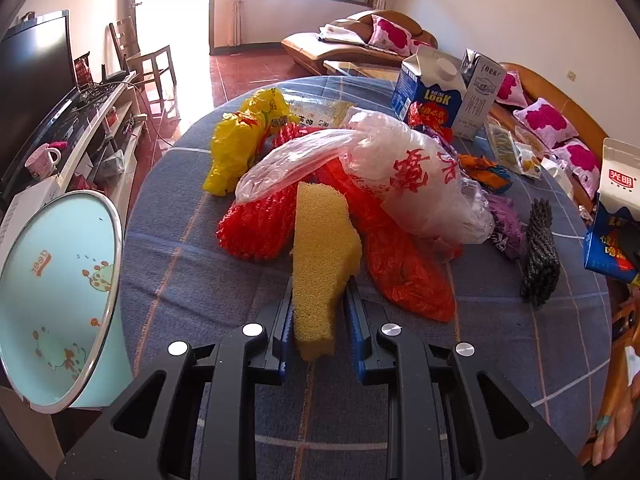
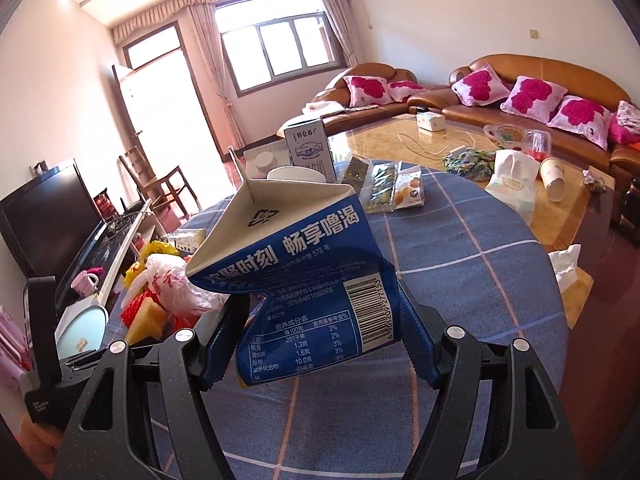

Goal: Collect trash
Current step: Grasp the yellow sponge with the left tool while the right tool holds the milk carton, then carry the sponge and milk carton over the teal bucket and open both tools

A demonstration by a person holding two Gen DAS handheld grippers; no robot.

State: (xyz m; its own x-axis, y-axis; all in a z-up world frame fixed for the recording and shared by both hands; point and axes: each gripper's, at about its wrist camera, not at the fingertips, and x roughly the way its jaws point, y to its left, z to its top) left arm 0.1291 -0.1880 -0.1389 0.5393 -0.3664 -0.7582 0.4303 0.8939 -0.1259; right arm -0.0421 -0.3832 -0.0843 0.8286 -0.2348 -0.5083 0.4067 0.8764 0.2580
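My left gripper point(image 1: 319, 316) is shut on a yellow sponge point(image 1: 320, 256) and holds it upright above the blue checked tablecloth point(image 1: 192, 264). Just beyond it lies a trash pile: a red net point(image 1: 256, 228), a clear plastic bag with red print point(image 1: 400, 176), an orange-red bag point(image 1: 404, 276) and a yellow bag point(image 1: 236, 144). My right gripper point(image 2: 320, 320) is shut on a crushed blue and white milk carton point(image 2: 296, 264), lifted above the table. That carton also shows at the right edge of the left wrist view point(image 1: 616, 216).
A light blue bin with a metal rim point(image 1: 60, 292) stands at the table's left edge. Two upright cartons point(image 1: 448, 92) stand at the far side. A dark scouring pad point(image 1: 540, 256), purple wrappers point(image 1: 508, 224) and snack packets point(image 2: 384, 188) lie on the cloth. A TV stand point(image 1: 92, 120) is on the left.
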